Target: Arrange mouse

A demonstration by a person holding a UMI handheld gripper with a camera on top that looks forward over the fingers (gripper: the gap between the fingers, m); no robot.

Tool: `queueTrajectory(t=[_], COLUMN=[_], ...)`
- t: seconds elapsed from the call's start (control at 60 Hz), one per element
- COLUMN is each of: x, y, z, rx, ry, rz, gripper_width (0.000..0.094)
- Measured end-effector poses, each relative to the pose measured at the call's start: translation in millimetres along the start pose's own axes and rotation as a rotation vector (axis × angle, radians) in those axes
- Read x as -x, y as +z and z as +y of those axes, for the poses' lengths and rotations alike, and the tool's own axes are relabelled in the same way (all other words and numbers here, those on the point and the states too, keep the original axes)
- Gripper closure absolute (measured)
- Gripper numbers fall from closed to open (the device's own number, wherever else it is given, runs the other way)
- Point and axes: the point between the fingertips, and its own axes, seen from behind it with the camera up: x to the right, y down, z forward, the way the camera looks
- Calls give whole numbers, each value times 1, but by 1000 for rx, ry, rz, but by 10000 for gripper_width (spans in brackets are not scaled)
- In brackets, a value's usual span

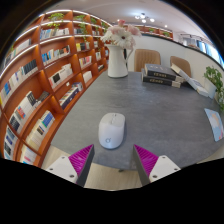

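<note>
From my end the hand-held gripper (113,163) is sitting released, fingers spread wide w/ nothing pinched. I can see both magenta pads (82,158), one on each inner face, and there's a clear gap btwn them.

The mouse (112,130) is white, resting flat on the grey tabletop (160,110) just ahead of the fingertips, roughly centred on the gap but not inside it. Neither finger is touching it afaict.

Further back on the tabletop there's a white vase (119,58) w/ a bunch of pale flowers in it, standing upright. To the right of it is a short stack of dark books (160,74), near the vase but apart from it. Some paper-ish thing lies at the far right edge, can't make out what exactly.

Left side is a long curved wooden bookshelf (45,75) packed w/ books. Couple of tan chairs (147,58) sit behind the tabletop.
</note>
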Motion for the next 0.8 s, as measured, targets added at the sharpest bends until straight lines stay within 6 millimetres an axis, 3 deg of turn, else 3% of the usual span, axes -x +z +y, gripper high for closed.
queueTrajectory(t=[0.167, 0.217, 0.283, 0.317, 0.5, 0.683, 0.733, 0.8], x=[5, 8, 3, 4, 0, 2, -6, -24], y=[46, 55, 62, 64, 64, 57, 47, 22], z=[-36, -44, -50, -51, -51, -50, -61, -95], rx=[6, 10, 24, 32, 52, 114, 115, 57], ry=[-12, -19, -23, -26, 2, -12, -24, -48], rz=[38, 31, 41, 37, 43, -2, -6, -14], gripper_width=[191, 237, 389, 400, 556, 568, 568, 567])
